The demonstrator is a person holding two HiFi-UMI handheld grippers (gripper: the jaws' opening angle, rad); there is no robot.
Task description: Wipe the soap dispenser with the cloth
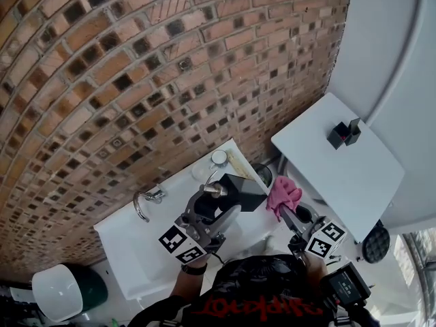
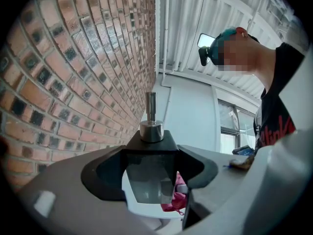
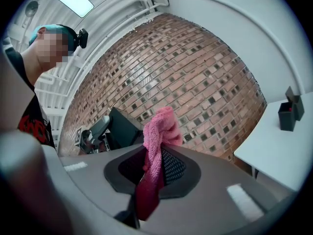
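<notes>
Near the middle of the head view, the left tongs (image 1: 216,206) hold the soap dispenser (image 1: 238,191) up by the right end of the white sink (image 1: 129,251). Their jaws stand wide apart, one on each side of the dark, boxy body, and they press on it. The silver pump (image 2: 151,126) sticks up on top.

Just to the right, the right tongs (image 1: 291,216) are pinched tight on a pink cloth (image 1: 283,195). It bunches up above the jaws and hangs down below them. The cloth and the dispenser are near each other but not touching.

I think the wiping is about to start. To do it well, the fat, bunched end of the cloth should meet a flat side of the dispenser and rub along it, not just poke it. The left tongs should hold firm so the box does not twist or slip. It is smart to stay off the pump, since a push there may squirt soap.
</notes>
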